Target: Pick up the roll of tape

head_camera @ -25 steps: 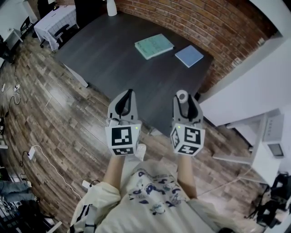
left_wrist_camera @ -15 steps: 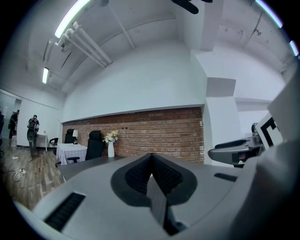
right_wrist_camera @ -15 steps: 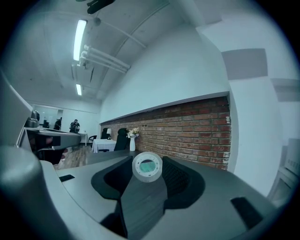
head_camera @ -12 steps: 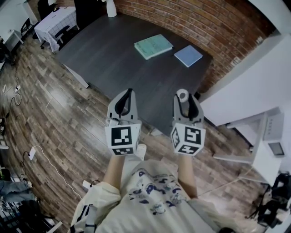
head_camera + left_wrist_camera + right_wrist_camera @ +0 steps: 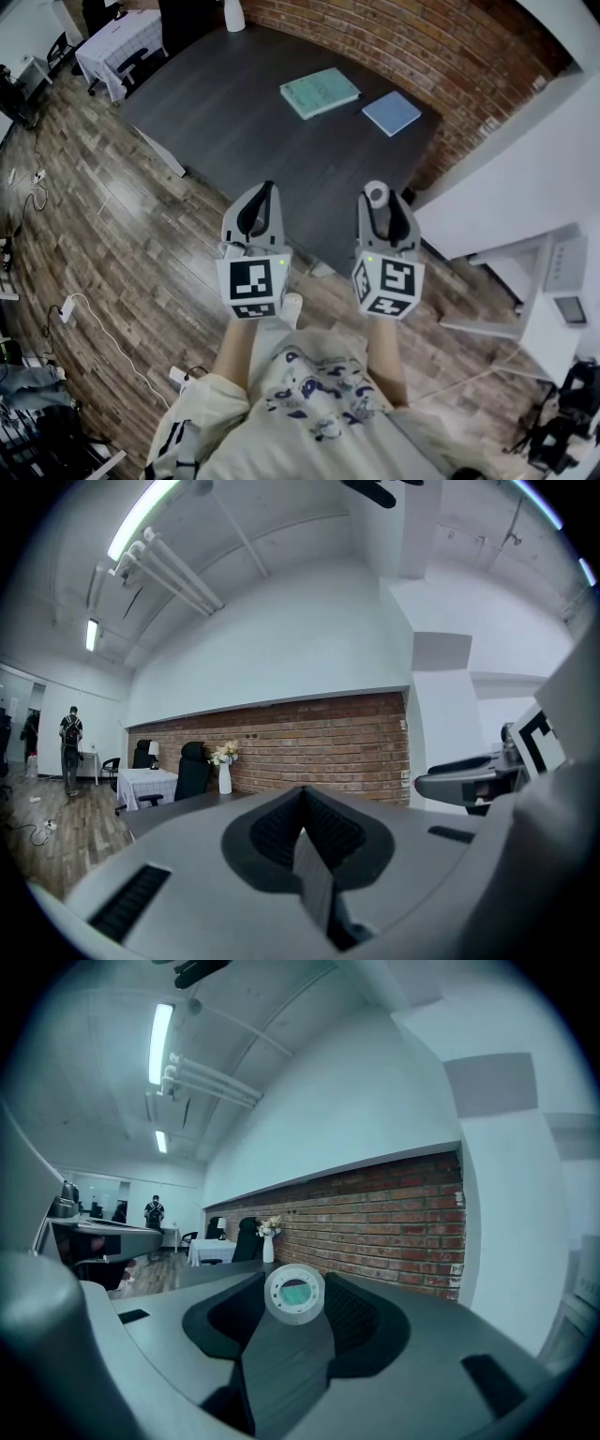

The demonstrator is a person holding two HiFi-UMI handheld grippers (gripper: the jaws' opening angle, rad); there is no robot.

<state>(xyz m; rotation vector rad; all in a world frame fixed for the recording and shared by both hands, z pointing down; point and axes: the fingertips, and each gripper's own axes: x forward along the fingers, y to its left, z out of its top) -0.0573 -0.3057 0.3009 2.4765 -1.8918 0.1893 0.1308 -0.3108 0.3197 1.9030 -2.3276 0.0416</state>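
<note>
Grey right gripper (image 5: pixel 380 201): jaws pinching the roll of tape (image 5: pixel 294 1294) at their very tips, the roll's open centre facing back along the jaws
Tape's place: a small pale ring up in the air, off the table (image 5: pixel 234 103), held out in front of the person near the table's near corner
Other hand: left gripper (image 5: pixel 265 190) level beside the right one and apart from it, jaws pressed together on nothing
Step in hand: judged to be the lift itself, with the roll already clear of the dark top
Doing it well: the bite looks shallow, so a firm, even squeeze, a level wrist and no sudden swing
Risk: a light ring held this far out could twist or pop free if the squeeze slackens
Further out: green book (image 5: pixel 319 94) and blue book (image 5: pixel 391 113) lie side by side on the table's far part, well apart from both grippers
Beyond: white vase (image 5: pixel 232 17) at the far corner
</note>
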